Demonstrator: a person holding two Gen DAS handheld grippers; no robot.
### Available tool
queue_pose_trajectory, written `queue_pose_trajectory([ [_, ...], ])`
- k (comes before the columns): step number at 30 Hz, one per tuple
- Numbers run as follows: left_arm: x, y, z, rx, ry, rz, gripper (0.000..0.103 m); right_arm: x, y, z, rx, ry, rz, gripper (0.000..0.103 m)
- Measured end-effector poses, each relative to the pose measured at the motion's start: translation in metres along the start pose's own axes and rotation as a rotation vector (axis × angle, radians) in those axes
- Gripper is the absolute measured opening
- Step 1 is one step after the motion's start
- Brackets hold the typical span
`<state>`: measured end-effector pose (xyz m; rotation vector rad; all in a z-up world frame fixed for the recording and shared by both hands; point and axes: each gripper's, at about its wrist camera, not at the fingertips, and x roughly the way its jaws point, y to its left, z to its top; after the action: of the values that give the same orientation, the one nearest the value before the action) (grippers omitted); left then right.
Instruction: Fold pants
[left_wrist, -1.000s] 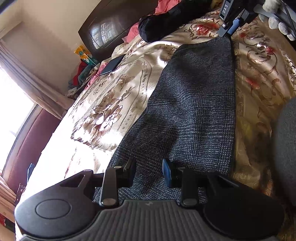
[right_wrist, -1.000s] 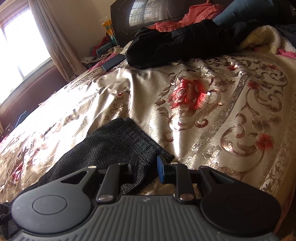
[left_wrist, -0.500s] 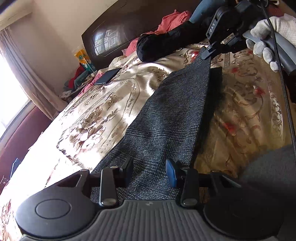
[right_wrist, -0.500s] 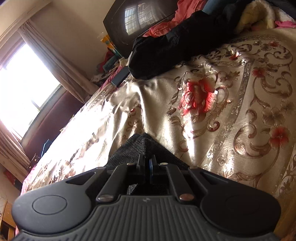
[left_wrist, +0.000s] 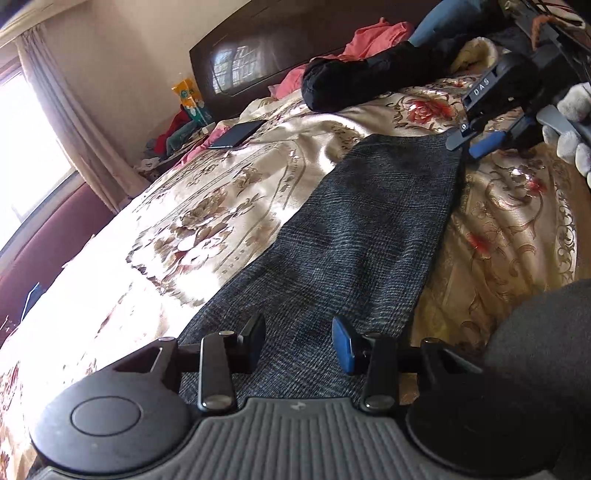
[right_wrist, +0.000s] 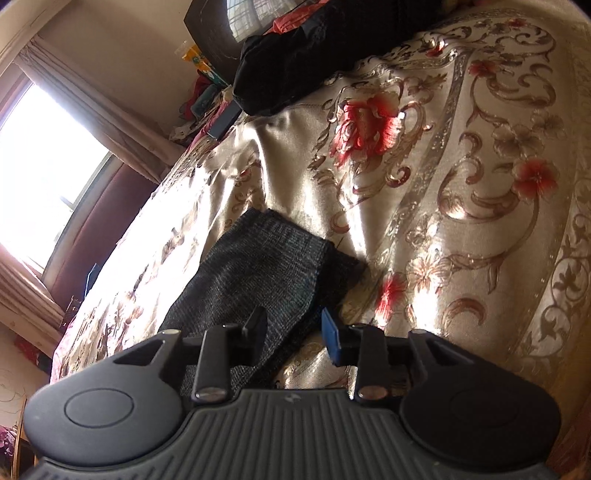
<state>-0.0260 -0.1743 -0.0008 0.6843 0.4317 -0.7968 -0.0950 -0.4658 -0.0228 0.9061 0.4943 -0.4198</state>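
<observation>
Dark grey checked pants (left_wrist: 369, 229) lie in a long strip on the floral bedspread (left_wrist: 207, 221). My left gripper (left_wrist: 299, 332) hovers over their near end, open, with cloth under the gap and neither pad pressing it. In the left wrist view my right gripper (left_wrist: 469, 142) sits at the far right corner of the strip, carried by a white-gloved hand (left_wrist: 570, 122). In the right wrist view the right gripper (right_wrist: 291, 323) has its jaws opening. The pants' hem end (right_wrist: 258, 266) lies flat on the bed below and between them, not pinched.
A black garment (left_wrist: 354, 85) and pink clothes (left_wrist: 373, 37) are piled near the dark headboard (left_wrist: 277, 48). A dark phone (left_wrist: 236, 134) lies on the bed's far left. A dark grey sleeve (left_wrist: 535, 332) fills the near right. A bright window is at the left.
The right gripper was pinched shut on the hem half a second ago; its jaws now stand apart and the hem lies flat. Both views have rolled. The left jaws widened slightly.
</observation>
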Motion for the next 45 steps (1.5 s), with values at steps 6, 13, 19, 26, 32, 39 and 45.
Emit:
queue_pose_trajectory([
  [6,-0.01,0.012,-0.019,-0.047,0.035,0.044,0.054,0.031,0.014,-0.009,0.03,0.039,0.107,0.032],
  [13,-0.009,0.04,-0.026,-0.147,0.072,0.107,0.055,0.046,0.011,-0.001,0.174,-0.013,0.14,0.006],
  [19,0.002,0.031,-0.01,-0.111,0.017,0.127,0.062,0.021,0.007,0.042,0.114,-0.169,0.067,0.005],
  [26,0.005,0.029,-0.023,-0.086,0.048,0.134,0.062,0.03,0.0,0.049,-0.019,-0.087,-0.12,0.02],
  [32,-0.012,0.064,-0.053,-0.098,0.083,0.228,0.062,-0.027,0.042,0.02,-0.262,-0.25,-0.231,0.031],
  [39,-0.028,0.109,-0.088,-0.189,0.106,0.344,0.062,0.029,0.184,-0.061,-0.595,0.163,0.322,0.031],
  [45,-0.041,0.157,-0.136,-0.257,0.201,0.402,0.064,0.122,0.272,-0.152,-0.731,0.484,0.492,0.021],
])
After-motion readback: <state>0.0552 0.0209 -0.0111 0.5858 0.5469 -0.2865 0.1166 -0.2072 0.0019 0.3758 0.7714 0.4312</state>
